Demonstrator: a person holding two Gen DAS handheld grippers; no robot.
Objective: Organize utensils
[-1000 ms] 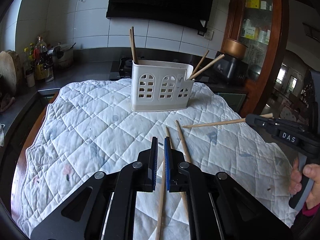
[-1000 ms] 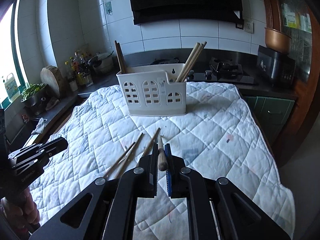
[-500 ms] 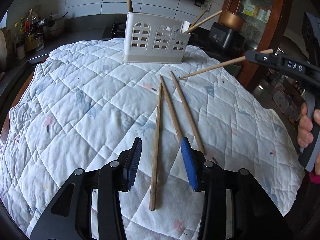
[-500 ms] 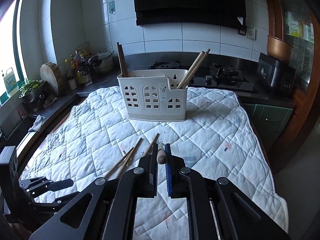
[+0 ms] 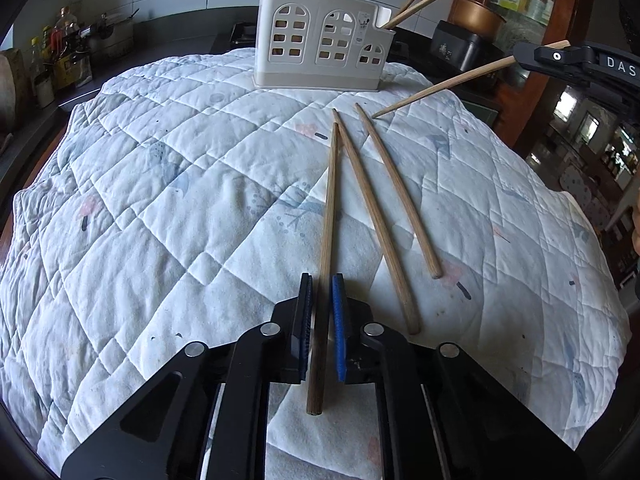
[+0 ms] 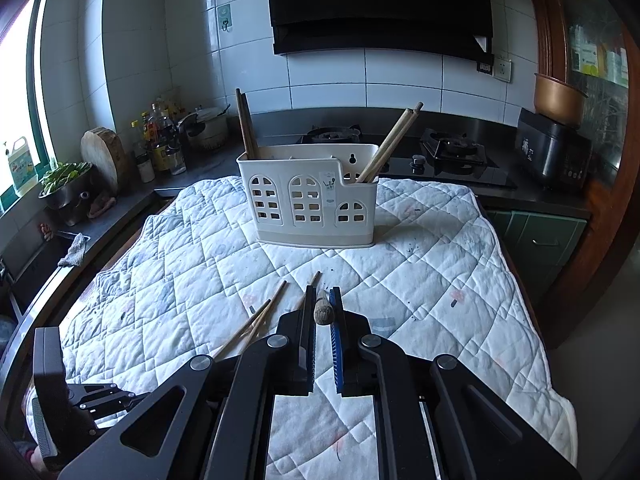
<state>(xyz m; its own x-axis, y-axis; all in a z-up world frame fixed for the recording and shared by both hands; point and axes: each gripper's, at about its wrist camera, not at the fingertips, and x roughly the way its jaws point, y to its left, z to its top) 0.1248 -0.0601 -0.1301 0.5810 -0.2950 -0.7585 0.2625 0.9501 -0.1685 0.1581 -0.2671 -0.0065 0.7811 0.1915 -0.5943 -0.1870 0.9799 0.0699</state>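
Note:
A white utensil holder (image 5: 320,50) (image 6: 310,200) stands on the quilted cloth, with chopsticks in its left and right compartments. My left gripper (image 5: 321,282) is shut on a wooden chopstick (image 5: 329,216) that lies on the cloth. Two more chopsticks (image 5: 376,216) lie just right of it. My right gripper (image 6: 323,296) is shut on another chopstick (image 6: 322,311), seen end-on; in the left wrist view that chopstick (image 5: 440,86) points its tip down at the cloth near the holder.
The quilted cloth (image 6: 440,272) covers the table. A stove (image 6: 452,152), pot and bottles (image 6: 160,140) stand on the counter behind. A black appliance (image 6: 552,156) and a wooden cabinet are at the right.
My left gripper opened, came down and closed on the leftmost chopstick on the cloth. My right gripper rose slightly, still holding its chopstick.

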